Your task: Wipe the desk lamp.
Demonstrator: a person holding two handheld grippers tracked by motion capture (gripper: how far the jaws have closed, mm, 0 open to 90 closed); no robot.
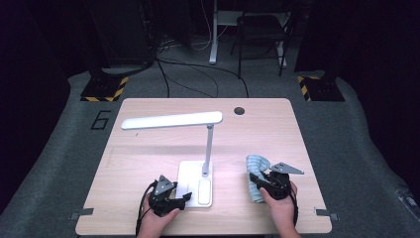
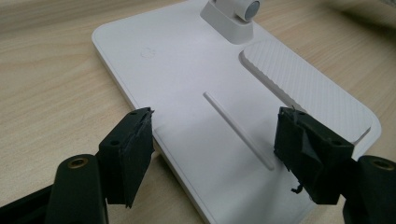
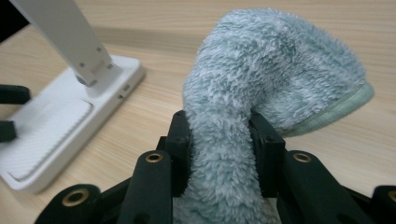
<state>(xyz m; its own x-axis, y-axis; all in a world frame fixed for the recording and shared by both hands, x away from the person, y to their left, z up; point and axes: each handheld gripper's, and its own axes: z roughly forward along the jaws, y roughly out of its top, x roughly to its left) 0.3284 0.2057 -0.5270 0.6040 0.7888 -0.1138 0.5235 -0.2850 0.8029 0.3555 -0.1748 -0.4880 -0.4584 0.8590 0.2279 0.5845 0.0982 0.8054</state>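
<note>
Right gripper (image 3: pixel 219 140) first: its two black jaws are pinched in on a fluffy blue-green cloth (image 3: pixel 261 79), the pile bulging out above the pads, so I've got a firm bunch of it and not just a corner. Holding it bunched like this gives me a thick pad to wipe with, I reckon, and keeps loose ends off the wood. The cloth sits at the right of the table (image 1: pixel 148 163), just beside the lamp base (image 1: pixel 190 173) but apart from it; from above its long axis runs away from me, from my hand toward the far edge, with the free end humped over and its pale hemmed edge pointing off to the right in the right gripper view. Now my left gripper (image 2: pixel 212 149): jaws stand wide, one on each side of the near corner of the lamp base, nothing pressed between them. I judge it's poised there to steady the lamp (image 1: pixel 171 120) while the cloth comes across. The lamp's arm stretches left over the table, well above both hands.
</note>
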